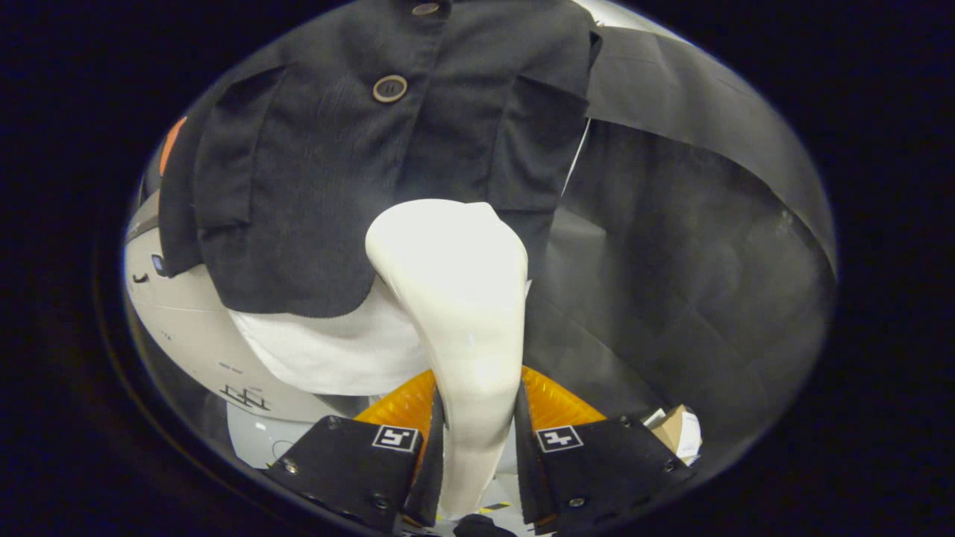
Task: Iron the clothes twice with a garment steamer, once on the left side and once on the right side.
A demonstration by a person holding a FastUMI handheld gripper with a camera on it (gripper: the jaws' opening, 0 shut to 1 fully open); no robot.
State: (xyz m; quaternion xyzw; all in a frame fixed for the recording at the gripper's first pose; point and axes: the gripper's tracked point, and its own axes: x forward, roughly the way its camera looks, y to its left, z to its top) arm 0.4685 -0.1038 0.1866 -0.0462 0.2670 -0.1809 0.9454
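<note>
Our gripper [477, 440] is clamped on the steamer [455, 298], its head at the jacket [336, 186] hem; next we sweep up one side.

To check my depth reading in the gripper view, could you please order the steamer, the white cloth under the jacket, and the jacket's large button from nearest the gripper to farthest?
1. Steamer: clamped between the fingers of the gripper.
2. White cloth: ahead, left of the steamer, below the jacket hem.
3. Large button: farthest, high on the jacket front beyond the steamer head.
</note>
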